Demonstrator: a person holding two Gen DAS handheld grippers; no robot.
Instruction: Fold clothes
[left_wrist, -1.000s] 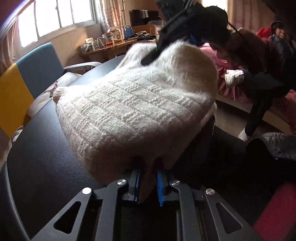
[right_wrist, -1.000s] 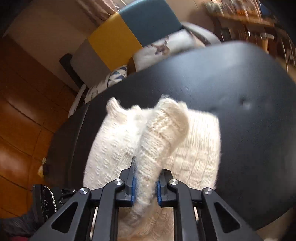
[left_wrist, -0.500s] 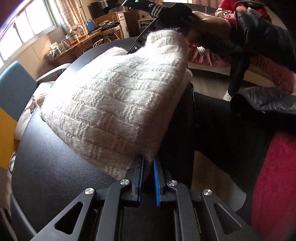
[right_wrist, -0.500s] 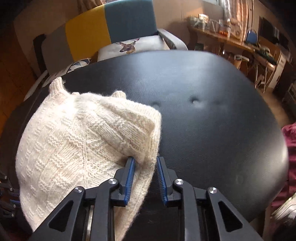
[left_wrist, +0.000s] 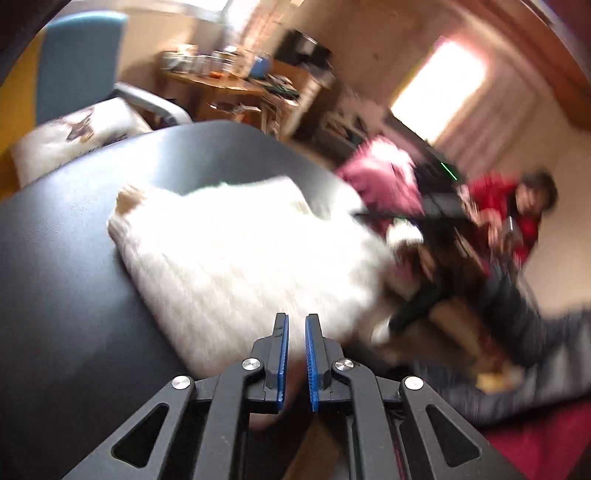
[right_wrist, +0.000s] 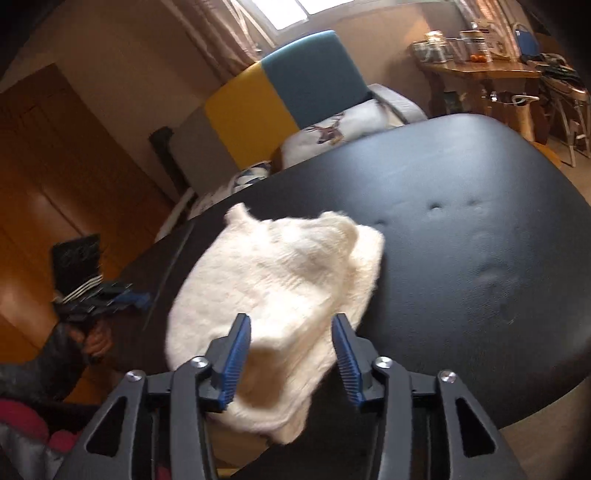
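A cream knitted sweater (right_wrist: 280, 273) lies folded on the black padded table (right_wrist: 480, 221), and one corner hangs over the near edge. My right gripper (right_wrist: 290, 319) is open, with that corner loose between its blue pads (right_wrist: 236, 350). The left wrist view is blurred. There the sweater (left_wrist: 229, 251) lies just ahead of my left gripper (left_wrist: 295, 317), whose jaws stand almost together with no cloth in the slit. In the right wrist view the left gripper (right_wrist: 110, 295) sits off the table's left edge, apart from the sweater.
A yellow and blue chair (right_wrist: 295, 85) with a deer cushion (right_wrist: 332, 129) stands behind the table. A wooden side table (right_wrist: 480, 70) with jars is at the back right. A person in red (left_wrist: 517, 210) is beyond the table's far side.
My right gripper has opened wide and let go of the sweater fold. My left gripper has come off the hem and pulled back past the table edge. The sweater has settled flat.
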